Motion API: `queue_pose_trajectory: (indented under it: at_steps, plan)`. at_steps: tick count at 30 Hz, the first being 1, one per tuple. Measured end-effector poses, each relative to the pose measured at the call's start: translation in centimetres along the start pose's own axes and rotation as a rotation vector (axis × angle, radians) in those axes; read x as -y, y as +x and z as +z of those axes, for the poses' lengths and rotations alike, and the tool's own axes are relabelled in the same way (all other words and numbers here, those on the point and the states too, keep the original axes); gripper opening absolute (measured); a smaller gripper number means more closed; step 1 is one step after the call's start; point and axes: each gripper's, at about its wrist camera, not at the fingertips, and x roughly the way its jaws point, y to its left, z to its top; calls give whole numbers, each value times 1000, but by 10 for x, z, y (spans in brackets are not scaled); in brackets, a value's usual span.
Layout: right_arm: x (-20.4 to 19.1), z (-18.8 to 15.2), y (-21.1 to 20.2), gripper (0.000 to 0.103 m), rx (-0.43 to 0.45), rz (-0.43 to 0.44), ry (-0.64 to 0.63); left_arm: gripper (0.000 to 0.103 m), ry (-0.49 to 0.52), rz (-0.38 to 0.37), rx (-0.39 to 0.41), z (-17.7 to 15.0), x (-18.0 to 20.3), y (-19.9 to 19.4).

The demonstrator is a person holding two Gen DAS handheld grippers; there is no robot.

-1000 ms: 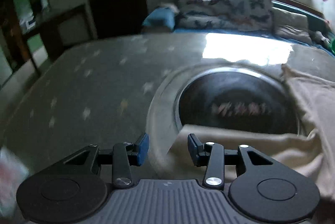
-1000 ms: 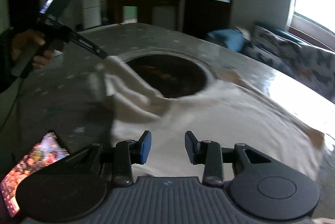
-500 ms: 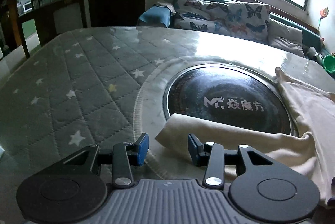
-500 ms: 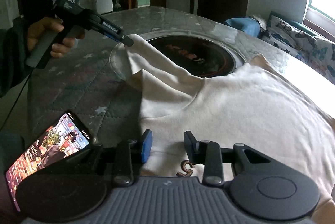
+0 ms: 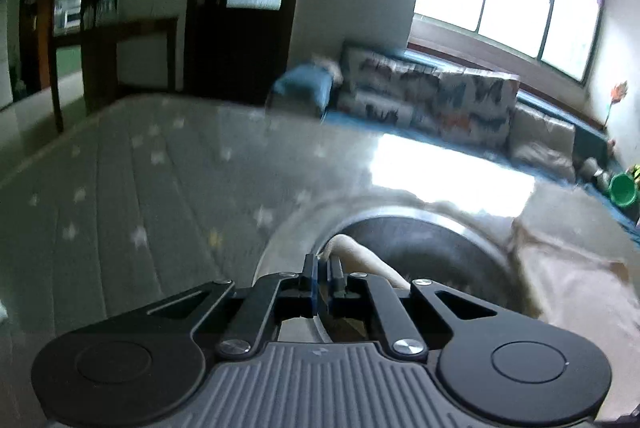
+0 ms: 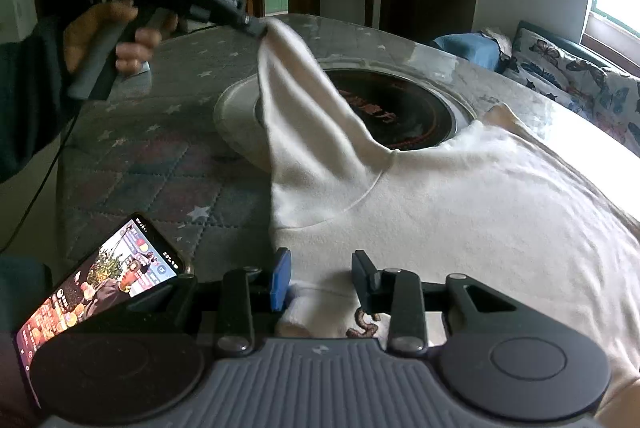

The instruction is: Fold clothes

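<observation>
One sleeve (image 6: 304, 99) of the soft, light shirt (image 6: 460, 195) hangs clenched in the left gripper (image 5: 323, 270) above the round hotplate (image 6: 400, 107) — limp cloth, best held by its edges; right gripper (image 6: 320, 278) is released at the shirt's near edge.

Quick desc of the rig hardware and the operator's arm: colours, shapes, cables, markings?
Both tongs, left tongs and right tongs, look alike: black linkage arms with silver pivot screws, blue finger pads, two round black discs flanking a grey ribbed body. Seen from the right wrist, the left unit has a black pistol-grip handle, white lettering too blurred to read, and a thin black cable. The left hand is bare, with a dark sleeve.
</observation>
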Motion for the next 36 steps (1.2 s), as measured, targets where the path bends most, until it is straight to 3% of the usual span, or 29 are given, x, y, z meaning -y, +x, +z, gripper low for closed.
queue_pose_trajectory:
  at_steps: [6, 10, 16, 22, 25, 26, 27, 29, 32, 36]
  plan:
    - [6, 1, -12, 34, 36, 1, 48, 4, 90, 23, -53, 2, 24, 0]
    - [19, -2, -29, 34, 54, -14, 111, 4, 122, -37, 6, 15, 51, -19]
    - [39, -15, -46, 34, 66, -84, 193, 5, 245, -208, 55, 22, 123, -51]
    - [61, -29, -64, 34, 84, -172, 279, 5, 323, -457, 43, -1, 198, -74]
    - [71, -37, -74, 35, 92, -213, 321, 11, 379, -583, 28, -22, 228, -78]
    - [74, -40, -76, 35, 93, -226, 335, 21, 393, -612, 17, -29, 234, -77]
    - [77, -43, -79, 35, 94, -239, 352, 33, 406, -626, 2, -35, 237, -77]
    - [81, -48, -83, 35, 96, -257, 374, 41, 441, -652, -20, -47, 241, -77]
    - [86, -53, -89, 35, 99, -272, 391, 42, 489, -642, -26, -55, 230, -76]
    - [91, -53, -93, 35, 113, -270, 413, 43, 492, -538, -71, -59, 196, -61]
